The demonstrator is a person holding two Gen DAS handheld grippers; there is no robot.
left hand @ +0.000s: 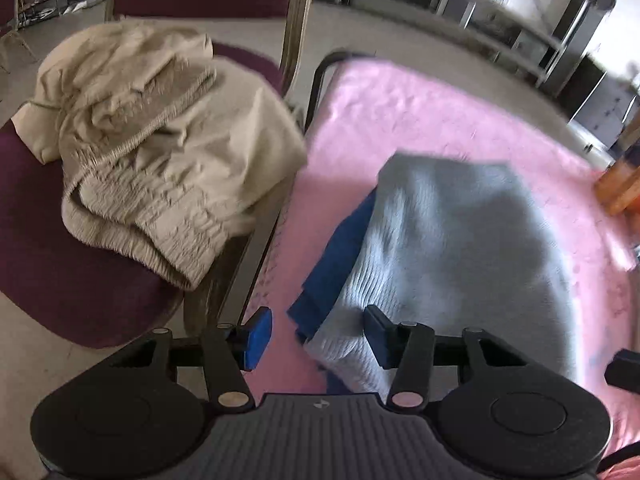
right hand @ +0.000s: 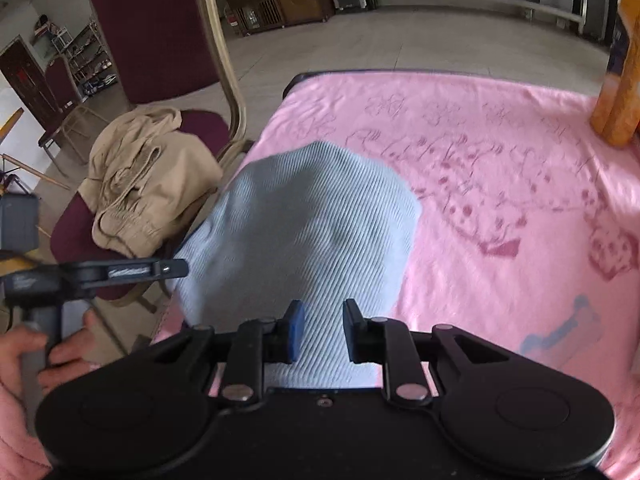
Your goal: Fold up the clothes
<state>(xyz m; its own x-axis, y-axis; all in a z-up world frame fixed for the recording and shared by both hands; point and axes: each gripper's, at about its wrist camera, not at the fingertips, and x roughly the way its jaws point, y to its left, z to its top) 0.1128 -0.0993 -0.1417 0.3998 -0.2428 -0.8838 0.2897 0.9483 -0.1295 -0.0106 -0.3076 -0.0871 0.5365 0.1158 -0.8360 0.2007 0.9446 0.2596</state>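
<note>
A folded light blue knit garment (left hand: 448, 240) (right hand: 304, 232) lies on the pink cloth-covered table (left hand: 400, 112) (right hand: 500, 184), with a dark blue layer (left hand: 340, 264) showing under its left edge. My left gripper (left hand: 318, 338) is wide open at the garment's near left corner, and that corner lies between its fingers. My right gripper (right hand: 324, 334) hovers over the garment's near edge, its fingers apart with flat fabric showing in the gap. A crumpled beige garment (left hand: 160, 140) (right hand: 148, 188) is heaped on a maroon chair (left hand: 60, 280) (right hand: 152, 32) to the left.
An orange container (left hand: 620, 188) (right hand: 620, 80) stands at the table's far right corner. The chair's metal frame (left hand: 296, 40) sits tight against the table's left edge. A hand (right hand: 40, 352) holds the left gripper's handle. Shelves and cabinets line the far wall.
</note>
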